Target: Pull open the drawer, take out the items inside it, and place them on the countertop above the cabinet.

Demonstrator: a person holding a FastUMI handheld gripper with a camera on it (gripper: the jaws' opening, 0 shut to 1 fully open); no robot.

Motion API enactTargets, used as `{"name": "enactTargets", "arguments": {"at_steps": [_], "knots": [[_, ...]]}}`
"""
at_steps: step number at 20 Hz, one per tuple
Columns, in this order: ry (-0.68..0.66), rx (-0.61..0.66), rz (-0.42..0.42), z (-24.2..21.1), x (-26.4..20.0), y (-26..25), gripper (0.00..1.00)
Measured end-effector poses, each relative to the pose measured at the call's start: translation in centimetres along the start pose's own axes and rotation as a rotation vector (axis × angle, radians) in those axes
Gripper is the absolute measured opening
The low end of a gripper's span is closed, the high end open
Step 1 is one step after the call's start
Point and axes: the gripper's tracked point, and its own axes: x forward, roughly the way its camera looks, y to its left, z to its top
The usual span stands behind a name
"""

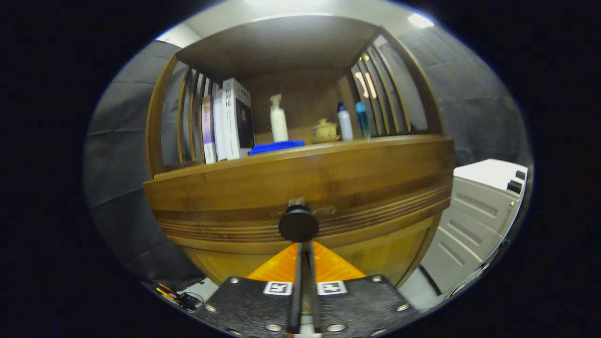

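Note:
The wooden cabinet's drawer front (pixel 366 188), with grooved lines along its lower part, stands right ahead of me. A round dark knob (pixel 298 224) sits at its middle. My gripper (pixel 304 243) reaches up to the knob from below. Its two fingers (pixel 297 281) lie almost together with a thin gap, and their tips are hidden behind the knob's disc, closed on it. The drawer's inside is hidden. The countertop (pixel 375 141) runs just above the drawer front.
On the countertop stand several books (pixel 230 119), a white pump bottle (pixel 278 119), a blue flat thing (pixel 276 146), a small yellowish pot (pixel 325 129) and two bottles (pixel 353 121). Slatted shelf sides rise at both ends. A grey-white unit (pixel 479 211) stands to the right.

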Motion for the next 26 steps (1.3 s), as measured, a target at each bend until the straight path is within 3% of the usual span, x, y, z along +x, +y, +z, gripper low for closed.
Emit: {"name": "enactTargets", "arguments": {"at_steps": [3,9,14,18,23,26], "knots": [[-0.043,0.051,0.066,1.6,-1.2,0.9,0.36],[-0.062,0.018,0.059,2.9,2.0,1.1,0.90],[-0.116,-0.028,0.062,4.5,2.6,1.7,0.66],[-0.081,0.069,0.050,3.7,2.8,1.5,0.47],[-0.070,0.055,0.050,3.0,3.1,1.9,0.58],[-0.078,0.004,0.033,3.1,2.9,1.6,0.46]]}}
